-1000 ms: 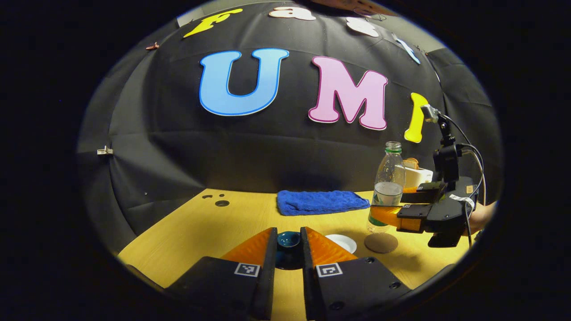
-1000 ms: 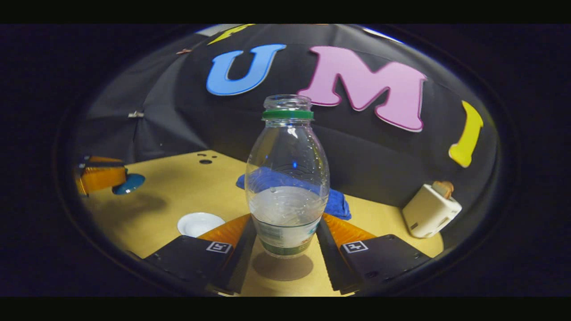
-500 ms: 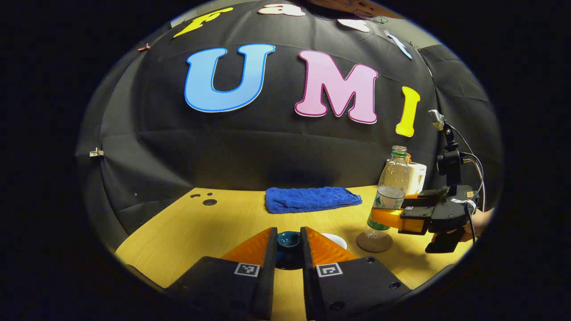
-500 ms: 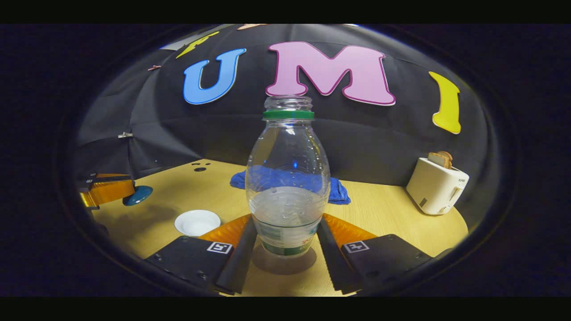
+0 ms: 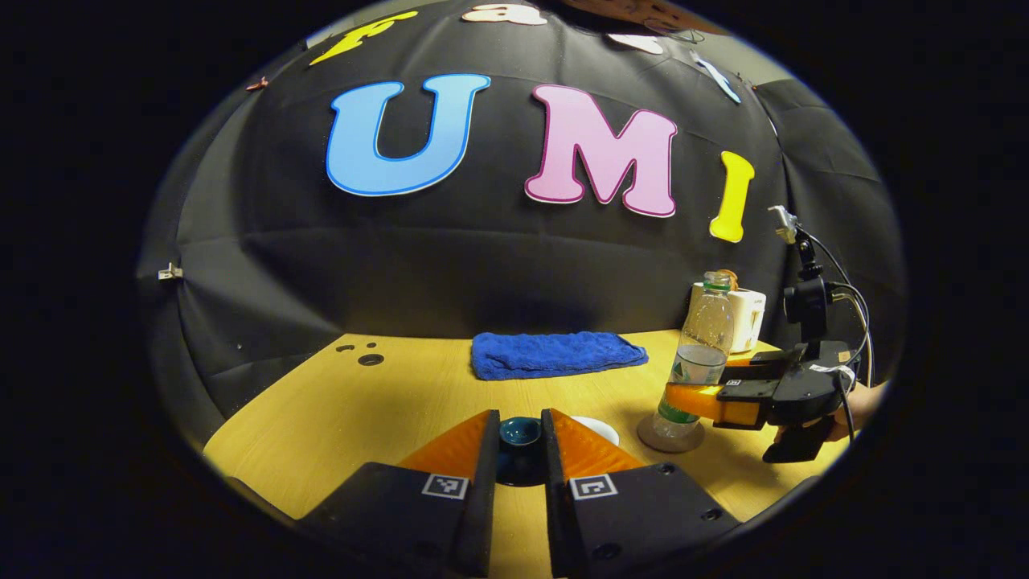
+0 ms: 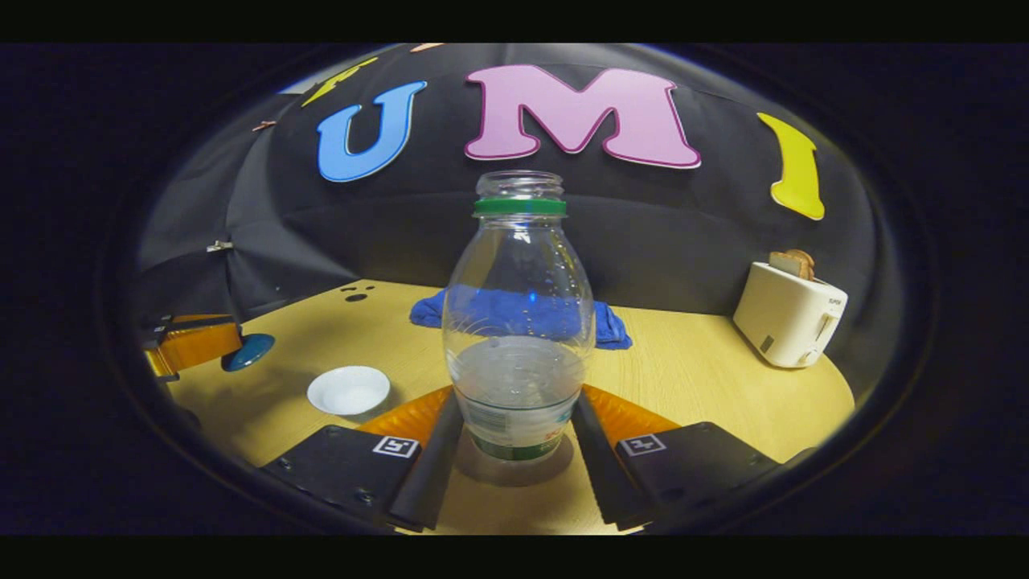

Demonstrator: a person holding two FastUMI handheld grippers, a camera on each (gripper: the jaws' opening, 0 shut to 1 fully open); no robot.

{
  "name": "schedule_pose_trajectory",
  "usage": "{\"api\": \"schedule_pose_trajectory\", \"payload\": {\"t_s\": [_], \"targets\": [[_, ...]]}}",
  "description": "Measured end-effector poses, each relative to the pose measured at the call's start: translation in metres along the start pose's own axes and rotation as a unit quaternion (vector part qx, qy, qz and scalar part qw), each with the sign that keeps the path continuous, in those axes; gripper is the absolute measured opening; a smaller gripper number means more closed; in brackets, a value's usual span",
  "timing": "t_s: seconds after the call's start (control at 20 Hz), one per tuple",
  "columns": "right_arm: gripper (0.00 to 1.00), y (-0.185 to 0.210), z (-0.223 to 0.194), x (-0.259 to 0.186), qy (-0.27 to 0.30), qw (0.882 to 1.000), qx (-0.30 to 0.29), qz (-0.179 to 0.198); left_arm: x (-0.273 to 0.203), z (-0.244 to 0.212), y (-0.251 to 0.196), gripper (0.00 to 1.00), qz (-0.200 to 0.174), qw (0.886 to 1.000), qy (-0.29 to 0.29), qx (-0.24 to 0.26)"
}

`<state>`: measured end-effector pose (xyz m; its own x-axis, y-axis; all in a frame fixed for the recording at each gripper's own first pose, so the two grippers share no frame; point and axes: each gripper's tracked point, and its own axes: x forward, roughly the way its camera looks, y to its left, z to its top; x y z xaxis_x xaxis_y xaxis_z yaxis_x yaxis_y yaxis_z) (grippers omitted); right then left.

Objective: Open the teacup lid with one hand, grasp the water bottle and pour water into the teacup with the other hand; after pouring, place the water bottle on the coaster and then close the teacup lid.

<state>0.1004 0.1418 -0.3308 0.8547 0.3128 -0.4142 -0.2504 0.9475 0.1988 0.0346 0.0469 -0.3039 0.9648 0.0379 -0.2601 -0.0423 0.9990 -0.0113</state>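
My left gripper (image 5: 520, 422) is shut on a dark teal teacup lid (image 5: 520, 433), held above the table; the same lid (image 6: 248, 351) and gripper (image 6: 211, 344) appear at the far left of the right gripper view. A white teacup (image 6: 348, 390) stands uncovered on the wooden table, partly hidden behind my left finger (image 5: 599, 430). The clear, capless water bottle (image 6: 518, 322), about a third full, stands upright on the round brown coaster (image 5: 671, 437). My right gripper (image 6: 514, 422) is shut on its lower body, and its fingers (image 5: 691, 398) clasp the bottle (image 5: 701, 354).
A folded blue cloth (image 5: 555, 354) lies at the back of the table (image 5: 386, 402). A white toaster (image 6: 792, 314) with bread in it stands at the back right. A hand (image 5: 864, 398) holds the right gripper near the table's right edge.
The right gripper has brought the bottle down and rightwards onto the coaster, where it now stands. The left gripper keeps hold of the lid, nearly still.
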Motion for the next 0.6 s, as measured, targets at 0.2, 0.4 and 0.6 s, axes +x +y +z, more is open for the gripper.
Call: {"api": "schedule_pose_trajectory", "payload": {"t_s": [0.2,0.4,0.6], "targets": [[0.78,0.0,-0.005,-0.001,0.005,1.0,0.01,0.005,0.005,-0.001,-0.007,0.31,-0.007,1.0,-0.002,0.001],[0.81,0.0,-0.013,-0.003,0.018,0.999,0.025,0.007,0.011,0.0,-0.017,0.31,-0.016,1.0,-0.003,0.006],[0.97,0.0,-0.028,-0.013,0.036,0.998,0.044,0.013,0.021,-0.004,-0.026,0.31,-0.024,1.0,-0.002,0.003]]}}
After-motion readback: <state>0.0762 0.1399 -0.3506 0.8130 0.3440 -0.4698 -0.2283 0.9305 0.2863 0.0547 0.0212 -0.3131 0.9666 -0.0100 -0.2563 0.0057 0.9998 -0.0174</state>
